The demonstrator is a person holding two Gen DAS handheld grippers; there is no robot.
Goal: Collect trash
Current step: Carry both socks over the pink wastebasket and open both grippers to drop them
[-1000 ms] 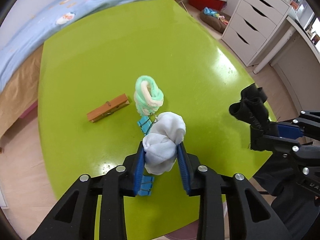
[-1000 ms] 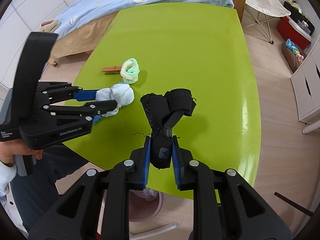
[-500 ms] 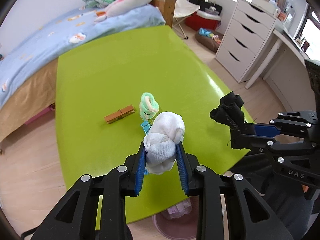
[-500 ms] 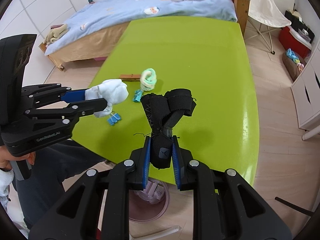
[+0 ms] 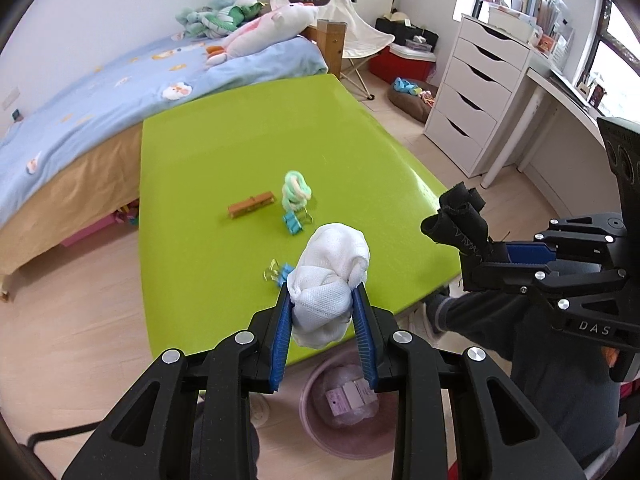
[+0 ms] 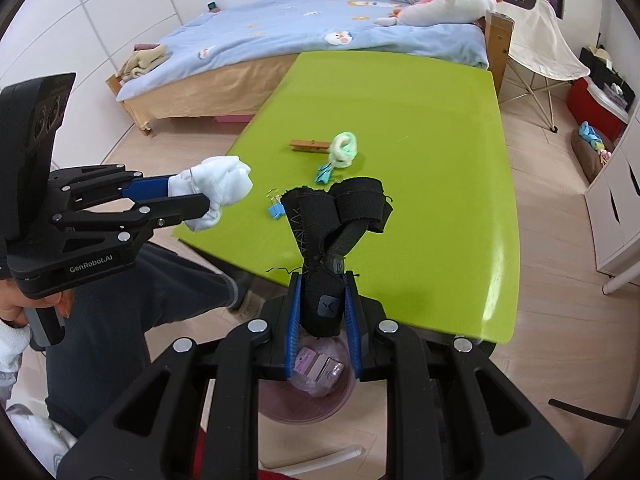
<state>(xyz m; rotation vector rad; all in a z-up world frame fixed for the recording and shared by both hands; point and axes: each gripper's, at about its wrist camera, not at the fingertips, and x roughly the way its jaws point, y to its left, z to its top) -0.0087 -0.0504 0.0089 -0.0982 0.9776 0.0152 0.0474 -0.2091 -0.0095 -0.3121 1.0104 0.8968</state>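
Well, the left gripper (image 5: 322, 312) clamps a white sock (image 5: 332, 276) — frame centre. The right gripper (image 6: 323, 304) pinches a black strap (image 6: 336, 232) above the bin (image 6: 308, 400).

A bright green table (image 5: 248, 152) stands on a pale wood floor (image 5: 68, 320) in a daylit bedroom with white walls. Just beyond its far end is a bed (image 5: 100, 92) with a light blue cover and soft toys (image 5: 256, 24) piled at the head, and beside the bed a white folding chair (image 5: 360, 36). To the right are a white chest of drawers (image 5: 476, 92), a white desk (image 5: 560, 96) and a window (image 5: 616, 48).
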